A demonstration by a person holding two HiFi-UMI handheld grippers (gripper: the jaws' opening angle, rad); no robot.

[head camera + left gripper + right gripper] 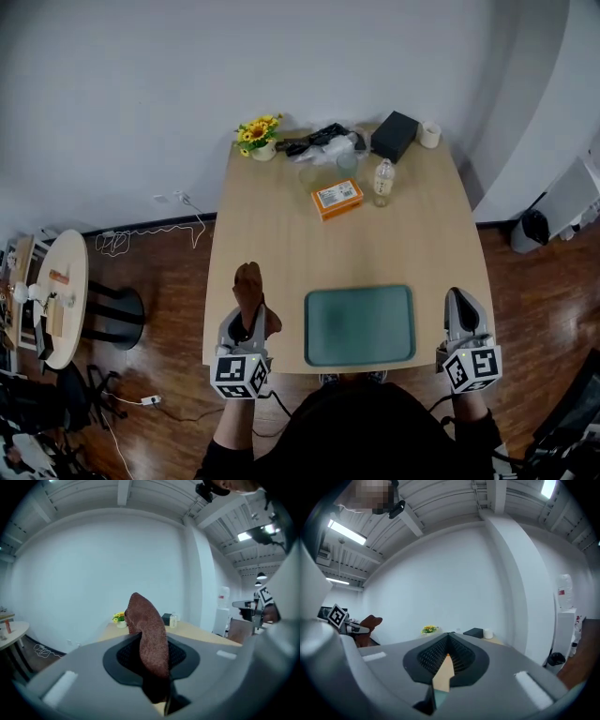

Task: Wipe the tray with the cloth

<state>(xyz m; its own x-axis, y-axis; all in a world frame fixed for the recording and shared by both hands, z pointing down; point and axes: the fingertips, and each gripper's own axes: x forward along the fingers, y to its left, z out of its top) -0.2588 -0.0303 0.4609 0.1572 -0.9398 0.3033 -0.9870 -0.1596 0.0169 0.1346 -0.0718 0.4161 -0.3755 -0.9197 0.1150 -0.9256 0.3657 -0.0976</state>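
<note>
Pinching left gripper (249,317): jaws narrow on one end of the brown cloth (147,634), which stands bunched beyond the tips; a hard scrub could drag it free.
Right gripper (460,300): jaws together, nothing held.
Tray (359,325): between the two grippers, at the table (281,234) edge, unsteadied; it may slide off under pressure.
Bottle (382,182): well ahead of both grippers; only an overlong stroke would topple it.
</note>
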